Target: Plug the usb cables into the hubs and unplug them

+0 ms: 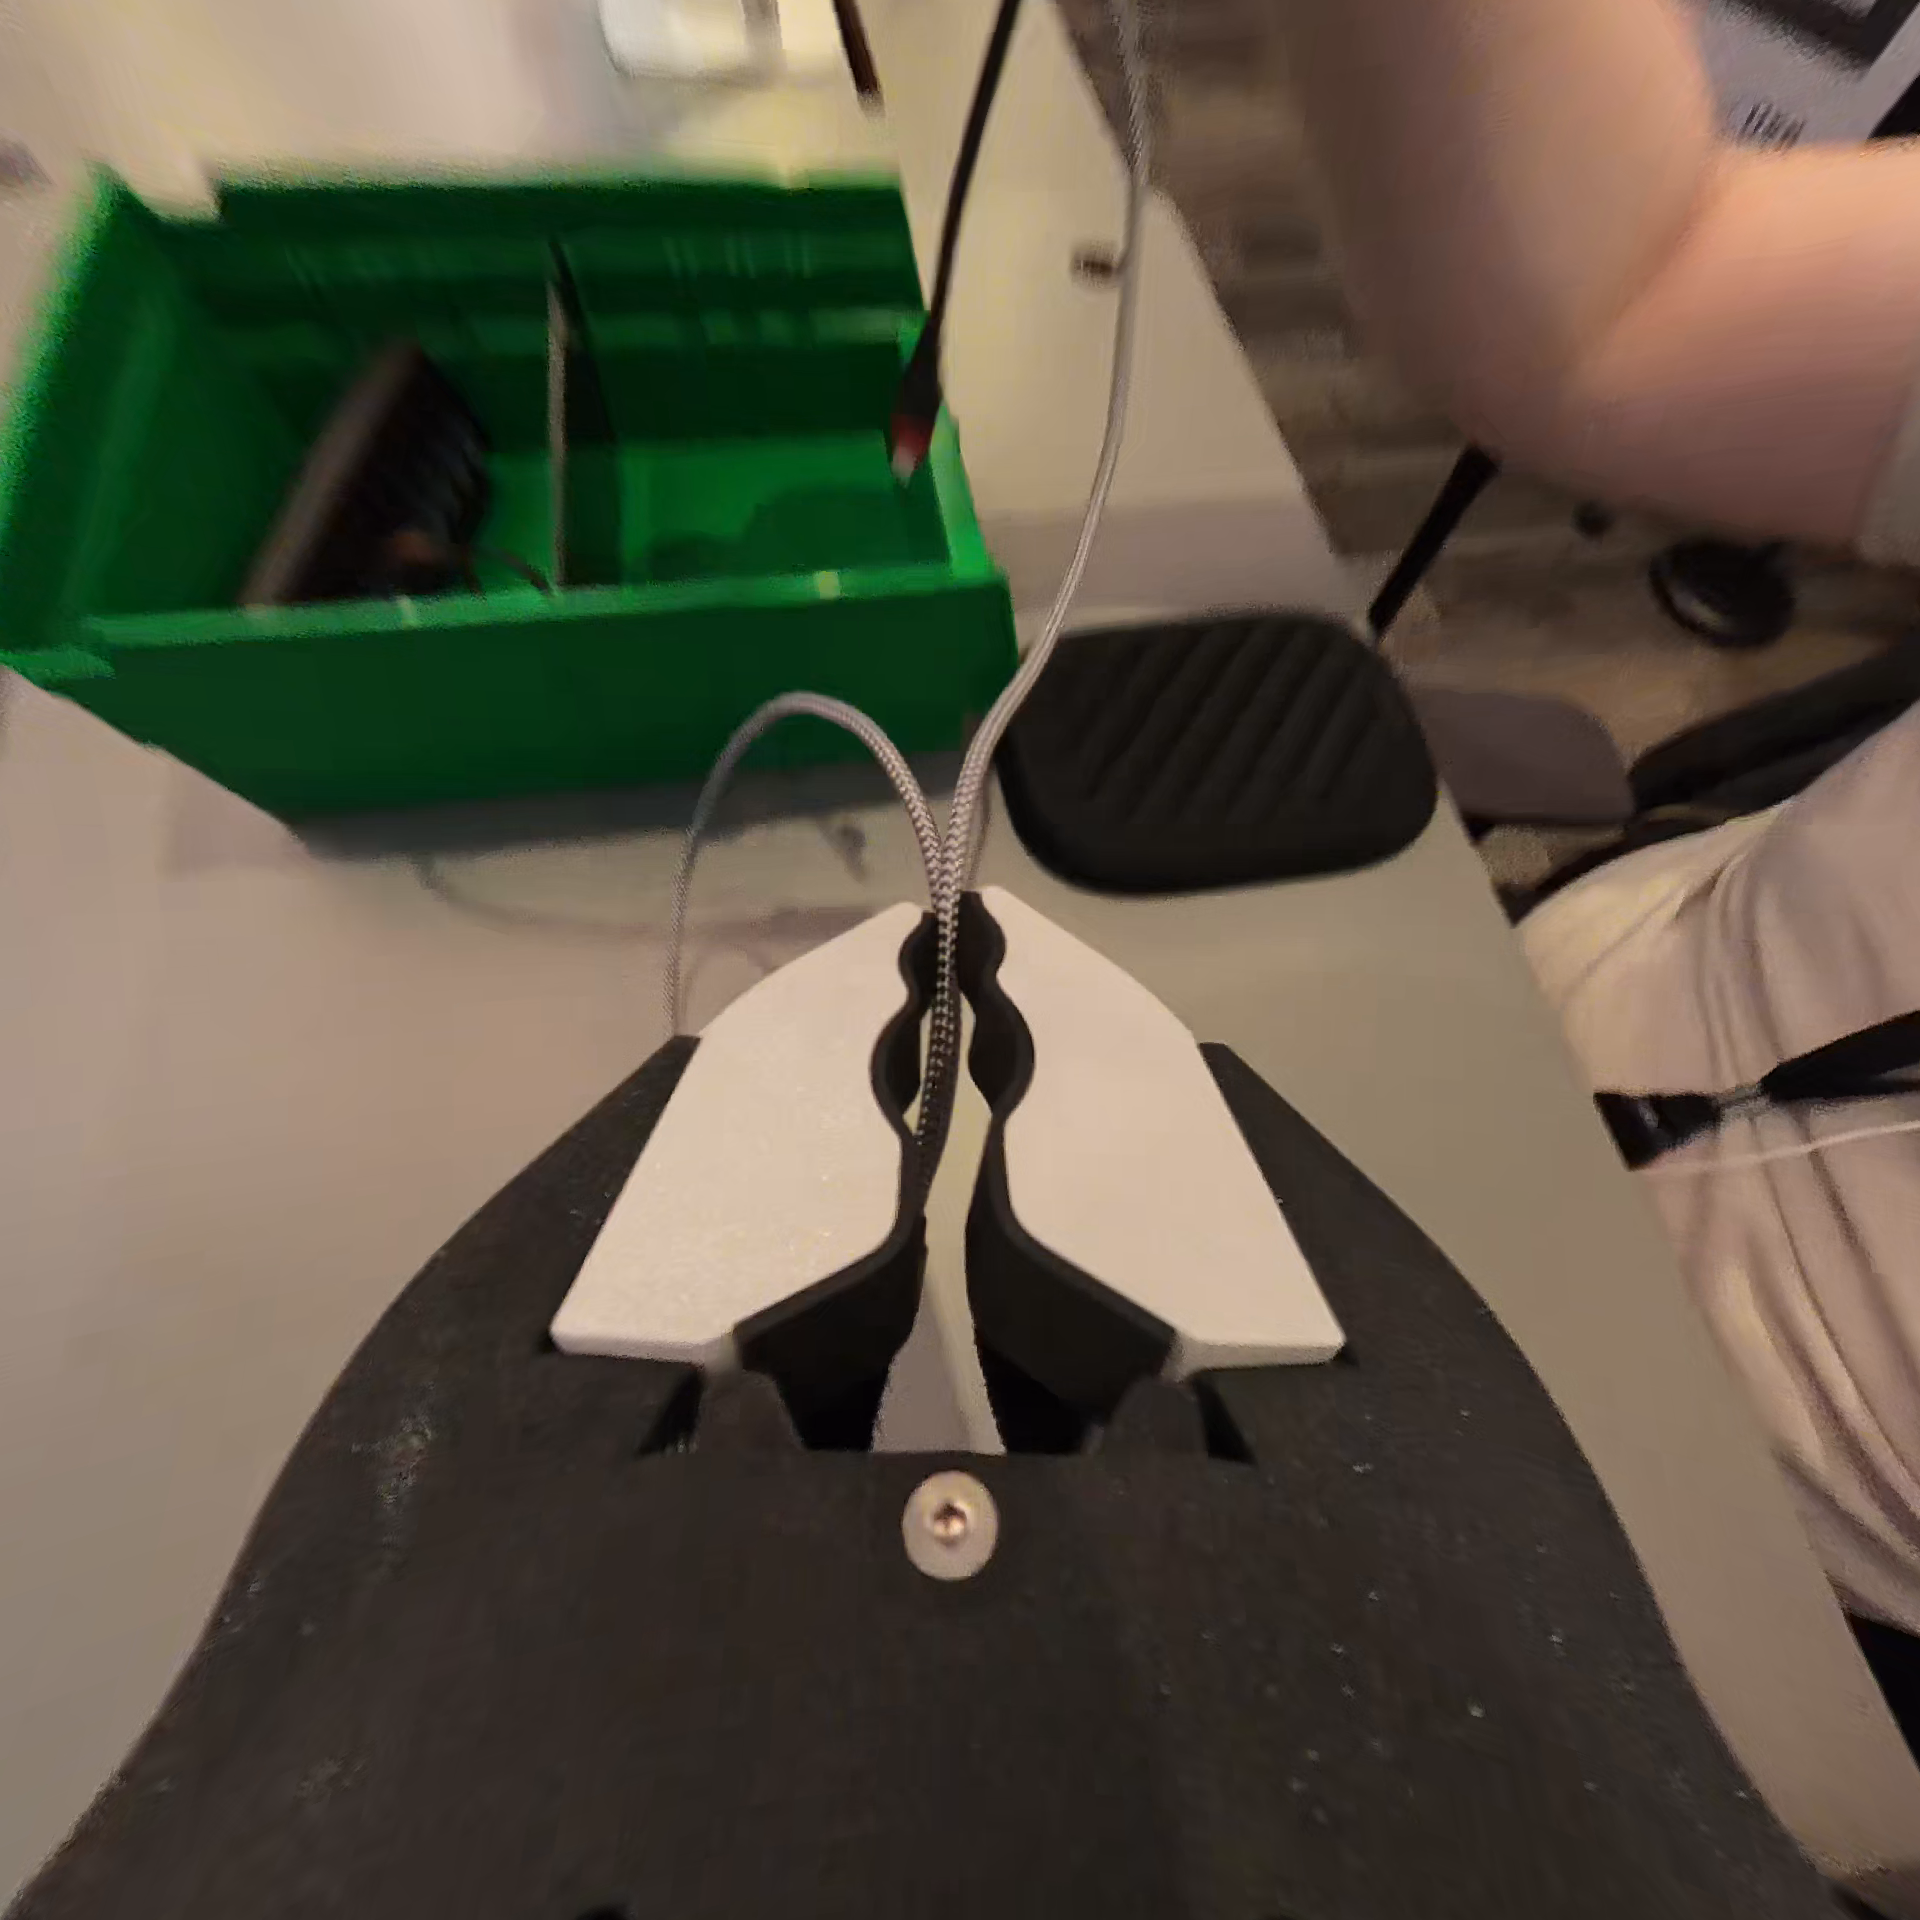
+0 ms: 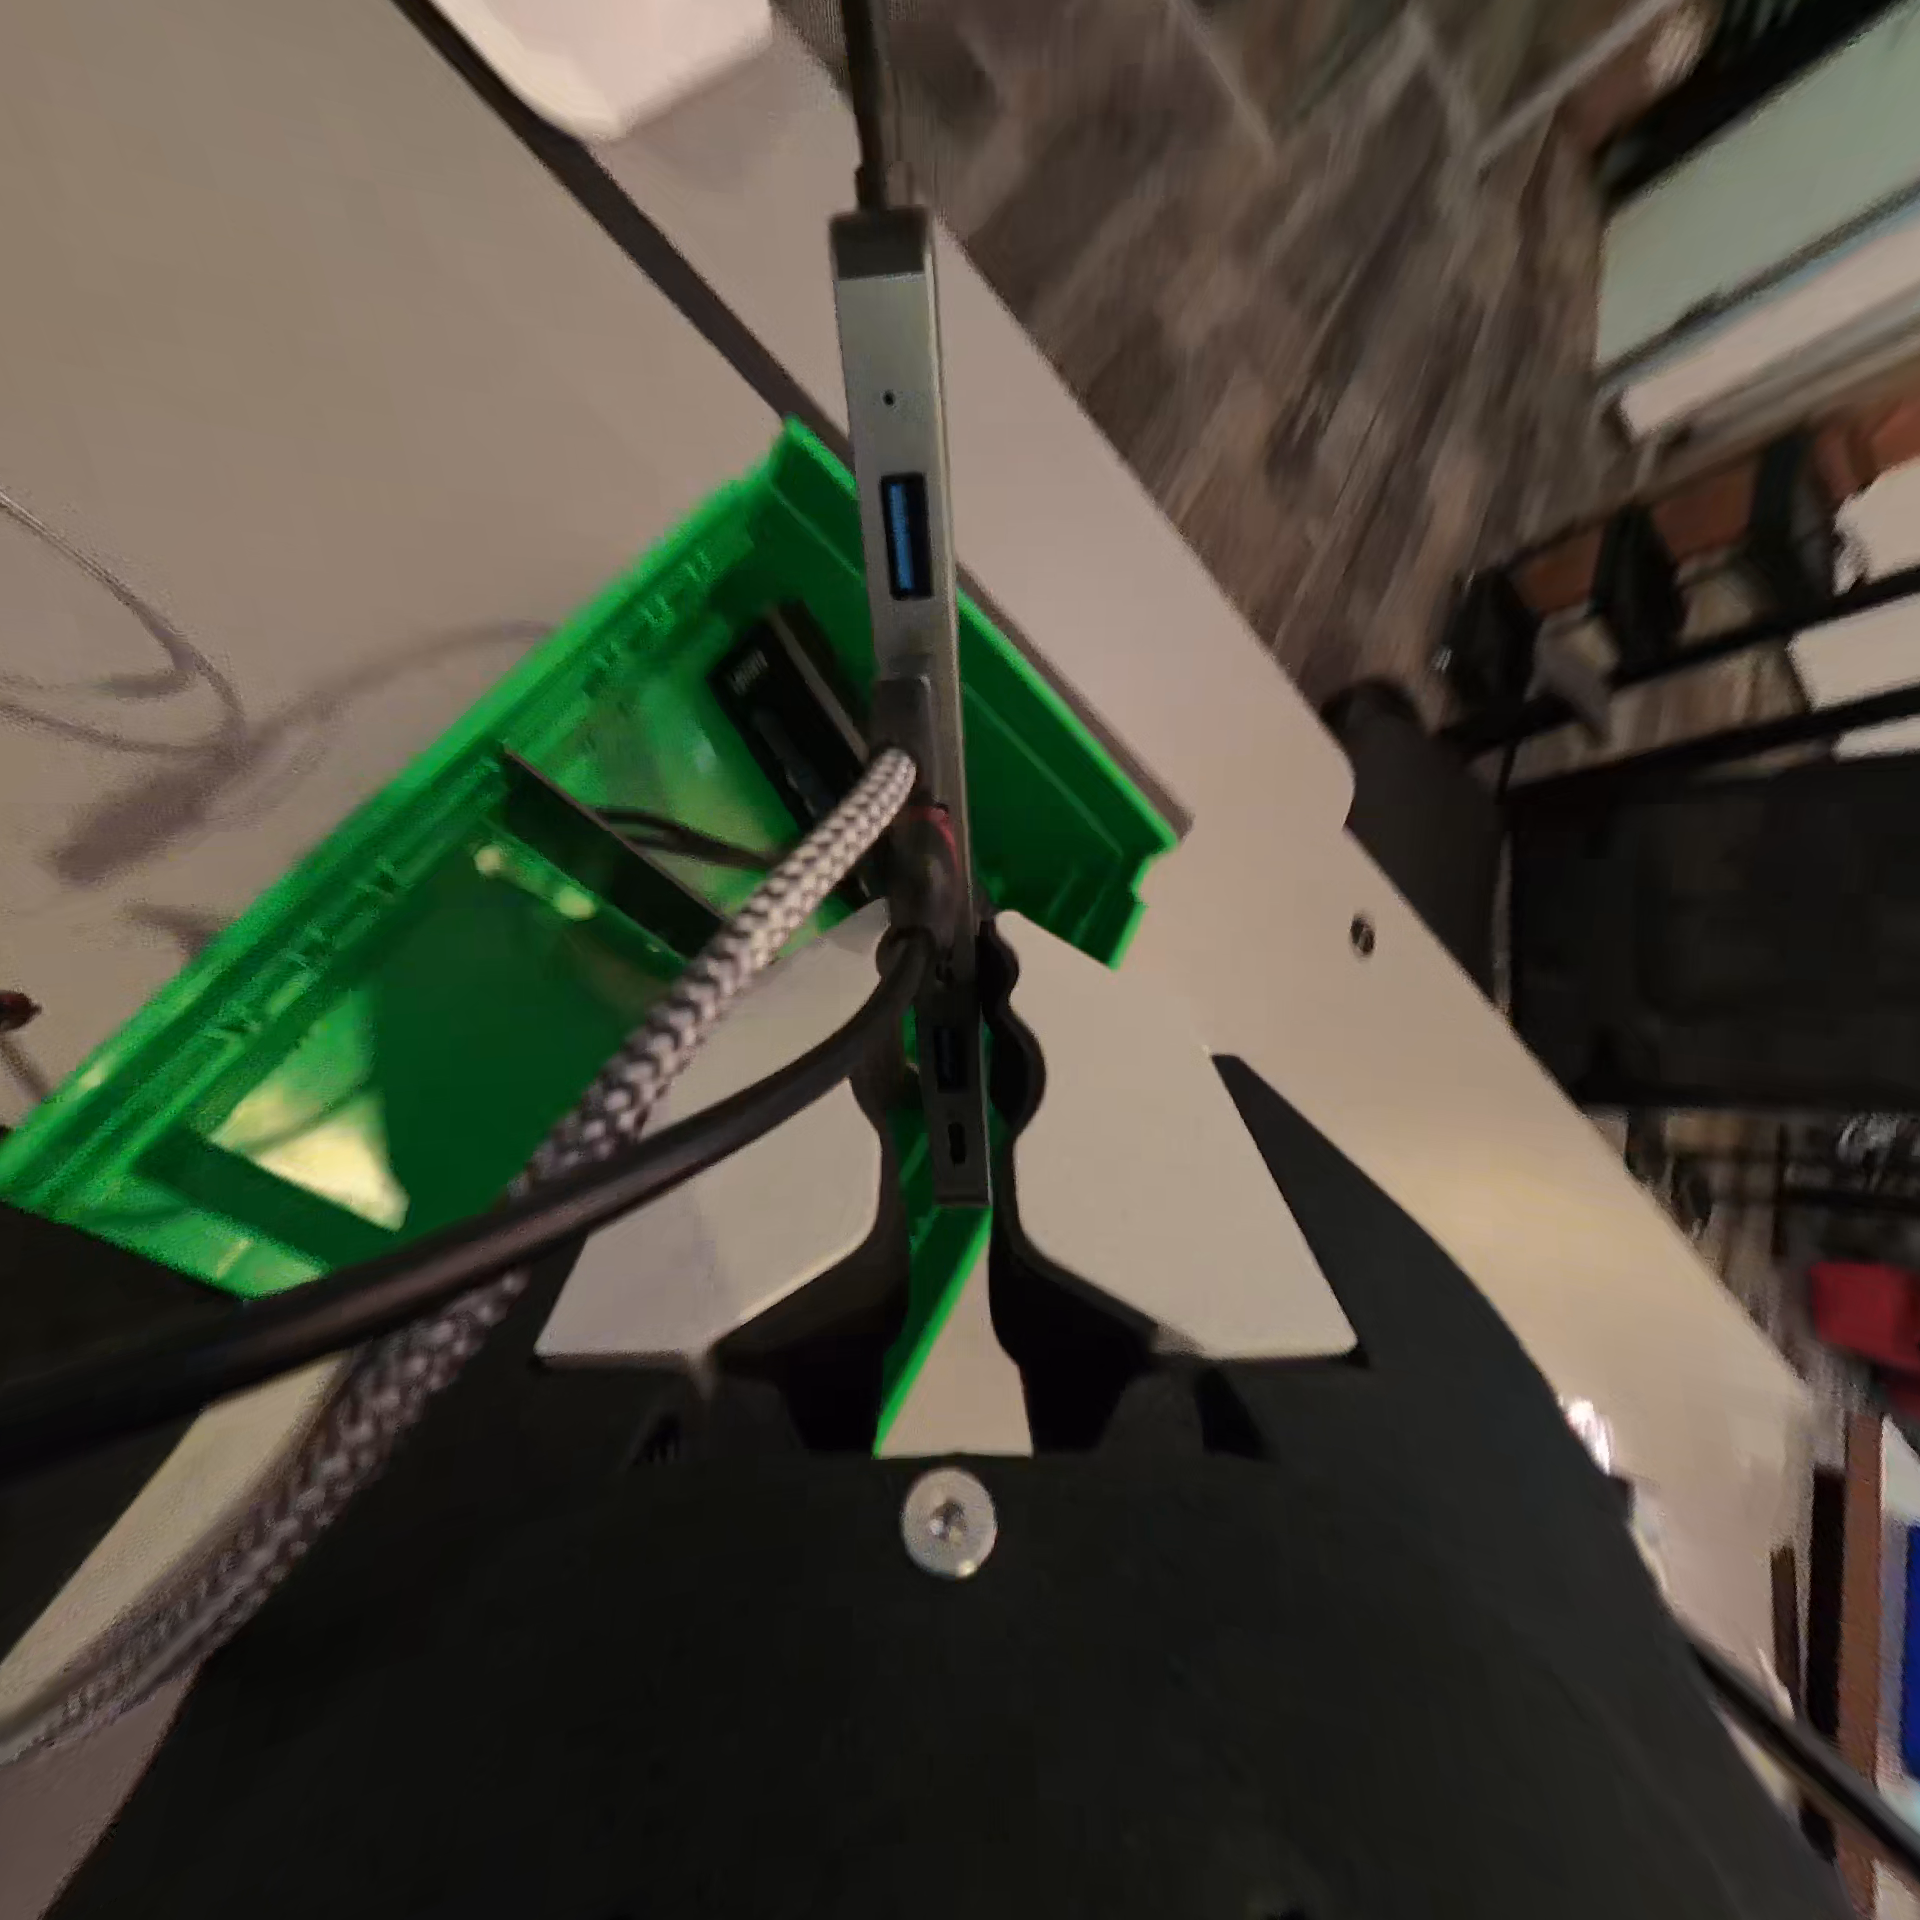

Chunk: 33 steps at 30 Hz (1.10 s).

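Note:
My left gripper [image 1: 951, 914] is shut on a grey braided USB cable [image 1: 1091, 488], which loops just past the fingertips and runs up to the right. A black cable with a red-tipped plug [image 1: 916, 426] hangs above the green bin [image 1: 540, 686]. My right gripper [image 2: 971, 935] is shut on a slim silver USB hub [image 2: 902, 416], held on edge above the bin [image 2: 343, 1049]. The hub's blue port [image 2: 907, 535] is empty. The grey braided cable [image 2: 748, 945] and a black cable [image 2: 665, 1174] are plugged into the hub's side near my fingertips. A dark hub [image 1: 374, 488] lies in the bin's left compartment.
The bin has a divider [image 1: 561, 436] and stands on a white table [image 1: 260, 1039]. A black chair seat [image 1: 1216, 748] sits past the table's right edge. A person's arm [image 1: 1558, 260] and white shirt [image 1: 1766, 1143] are at the right. Shelves [image 2: 1714, 727] stand beyond the table. The grippers' ends are close to 25 cm from one another.

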{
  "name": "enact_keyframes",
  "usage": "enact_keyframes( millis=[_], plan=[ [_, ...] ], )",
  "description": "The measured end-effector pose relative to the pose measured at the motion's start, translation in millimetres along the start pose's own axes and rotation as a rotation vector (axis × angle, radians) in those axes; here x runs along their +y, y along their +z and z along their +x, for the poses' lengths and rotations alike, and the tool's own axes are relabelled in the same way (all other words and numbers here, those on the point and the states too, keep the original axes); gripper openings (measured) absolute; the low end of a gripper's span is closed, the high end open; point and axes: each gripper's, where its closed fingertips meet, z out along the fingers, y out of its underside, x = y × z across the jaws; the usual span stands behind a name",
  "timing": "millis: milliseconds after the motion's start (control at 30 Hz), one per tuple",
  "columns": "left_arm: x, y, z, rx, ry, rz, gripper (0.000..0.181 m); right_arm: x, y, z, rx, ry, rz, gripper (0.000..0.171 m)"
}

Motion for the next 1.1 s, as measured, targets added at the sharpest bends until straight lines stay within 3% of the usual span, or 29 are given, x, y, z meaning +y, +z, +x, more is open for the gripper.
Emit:
enact_keyframes(
  millis=[100,200,300,367,433,533,633,700,800,900,1100],
  plan=[
    [-65,-27,-8,0.021,-0.011,0.150,0.003,20,18,17,-0.098,0.097,-0.200,0.013],
    [-130,-36,-40,-0.058,0.011,0.228,0.003,35,40,16,-0.324,0.294,-0.373,0.012],
    [-186,-22,-64,-0.023,0.013,0.327,0.004,46,64,7,-0.532,0.443,-0.461,0.011],
    [-199,2,-72,0.036,0.075,0.319,0.003,54,77,-2,-0.642,0.451,-0.478,0.011],
    [-197,32,-81,0.089,0.088,0.276,0.003,63,87,-6,-0.707,0.443,-0.502,0.011],
    [-171,78,-109,0.046,0.118,0.139,0.004,78,94,-9,-0.790,0.454,-0.554,0.011],
    [-146,112,-122,0.090,0.102,0.051,0.004,88,84,-25,-0.967,0.283,-0.541,0.012],
    [-145,120,-125,0.120,0.092,0.089,0.004,99,78,-31,-1.037,0.156,-0.558,0.011],
    [-148,118,-136,0.121,0.077,0.167,0.004,97,93,-25,-1.003,0.056,-0.464,0.012],
    [-124,128,-157,0.084,0.044,0.068,0.004,98,114,-16,-0.929,-0.001,-0.420,0.012],
    [-72,155,-178,0.029,-0.031,-0.194,0.004,110,120,-3,-0.892,0.131,-0.652,0.018]
  ],
)
